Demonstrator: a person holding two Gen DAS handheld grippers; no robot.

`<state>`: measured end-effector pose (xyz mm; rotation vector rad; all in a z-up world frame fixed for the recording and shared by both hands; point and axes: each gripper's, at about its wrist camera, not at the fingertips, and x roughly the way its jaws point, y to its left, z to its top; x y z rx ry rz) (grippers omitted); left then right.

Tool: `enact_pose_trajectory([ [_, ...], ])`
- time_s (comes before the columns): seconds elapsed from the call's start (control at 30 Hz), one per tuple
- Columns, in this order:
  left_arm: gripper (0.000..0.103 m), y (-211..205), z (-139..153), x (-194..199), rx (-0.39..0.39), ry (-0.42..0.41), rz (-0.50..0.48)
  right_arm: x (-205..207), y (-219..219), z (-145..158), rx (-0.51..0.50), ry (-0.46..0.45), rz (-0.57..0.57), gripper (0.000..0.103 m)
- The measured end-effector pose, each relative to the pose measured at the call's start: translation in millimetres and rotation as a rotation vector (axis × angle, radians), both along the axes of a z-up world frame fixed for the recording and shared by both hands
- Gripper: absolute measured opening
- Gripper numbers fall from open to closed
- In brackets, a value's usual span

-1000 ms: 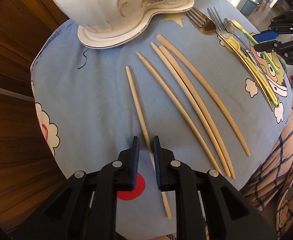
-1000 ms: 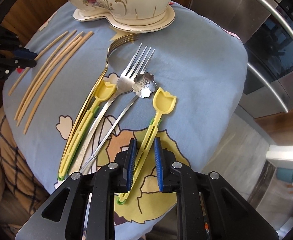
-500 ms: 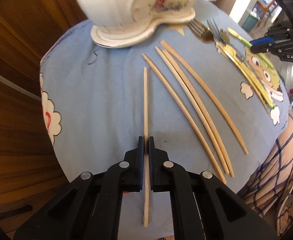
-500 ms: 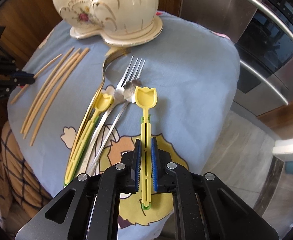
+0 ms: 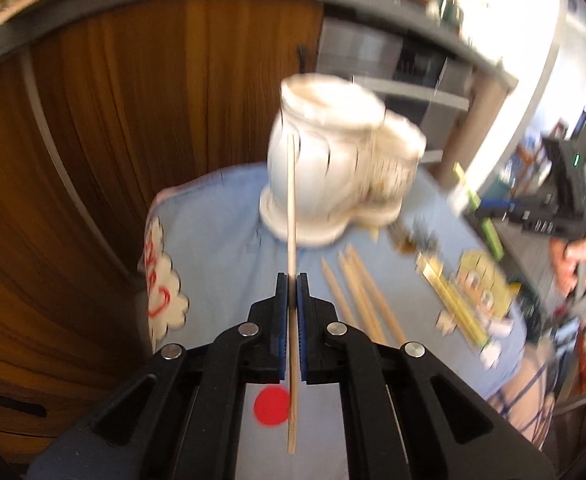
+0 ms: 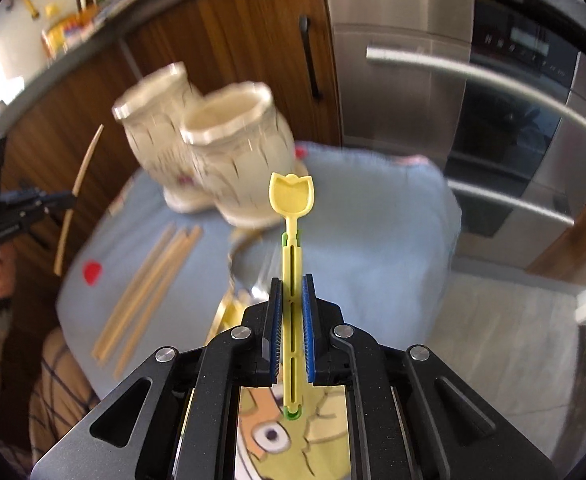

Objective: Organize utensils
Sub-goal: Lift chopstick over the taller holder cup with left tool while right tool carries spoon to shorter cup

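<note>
Chopstick (image 5: 291, 208) and yellow spoon (image 6: 291, 216), no legible writing

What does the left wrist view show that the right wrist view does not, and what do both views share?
Only the left wrist view shows the left gripper up close, fingers shut on a single chopstick.

Only the right wrist view shows the right gripper up close, holding a yellow tulip-shaped spoon, and a steel oven behind.

Both show the double cream ceramic holder, the loose chopsticks on the blue cloth, and the wooden cabinets.
</note>
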<state>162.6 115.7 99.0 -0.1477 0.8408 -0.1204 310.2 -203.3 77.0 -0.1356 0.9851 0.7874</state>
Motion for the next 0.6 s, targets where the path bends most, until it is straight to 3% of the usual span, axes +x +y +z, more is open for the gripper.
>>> enact_pose_trajectory([
  [0.1,0.004,6,15,-2,-0.055,-0.108,0.027,1,0,11,0.109,-0.026,-0.026,0.011],
  [0.3,0.004,-6,47,0,-0.065,-0.302,0.064,4,7,23,0.326,-0.089,-0.059,0.011],
  [0.6,0.004,-23,80,20,-0.082,-0.541,0.109,15,31,27,0.489,-0.182,-0.115,0.011],
])
